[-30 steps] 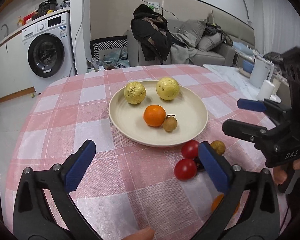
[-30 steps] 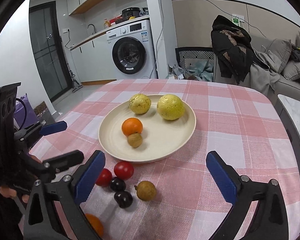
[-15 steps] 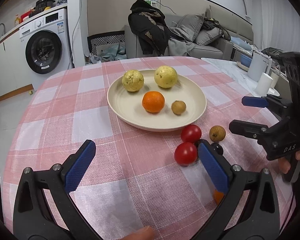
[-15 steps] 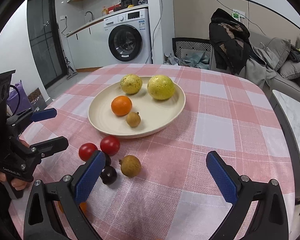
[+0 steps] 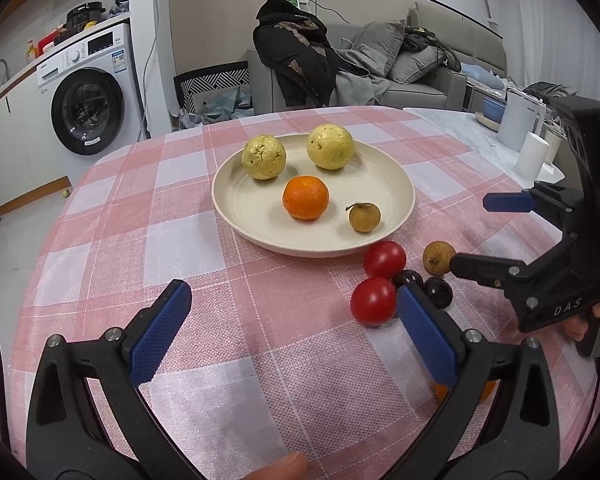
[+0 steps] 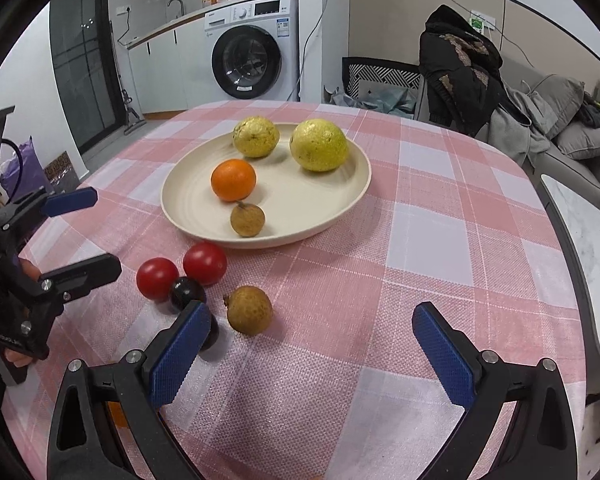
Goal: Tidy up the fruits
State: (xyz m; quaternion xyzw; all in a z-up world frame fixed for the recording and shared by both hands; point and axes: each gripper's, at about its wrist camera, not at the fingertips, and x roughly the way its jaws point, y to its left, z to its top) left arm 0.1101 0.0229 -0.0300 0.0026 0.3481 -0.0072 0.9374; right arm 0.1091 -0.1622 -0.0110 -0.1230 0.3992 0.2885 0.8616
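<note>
Both grippers have drawn back toward the table's near edge, left gripper and right gripper spread wide and empty. Tomatoes, dark fruits and a longan remain loose before the plate, so more picking is likely

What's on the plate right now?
On the plate: two yellow fruits, an orange and a small brown fruit. Nothing is hidden there.

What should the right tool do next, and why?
Probably ease the right tool forward around the brown longan. It lies loose on the tablecloth just ahead of the open jaws, while its twin already sits on the plate.
</note>
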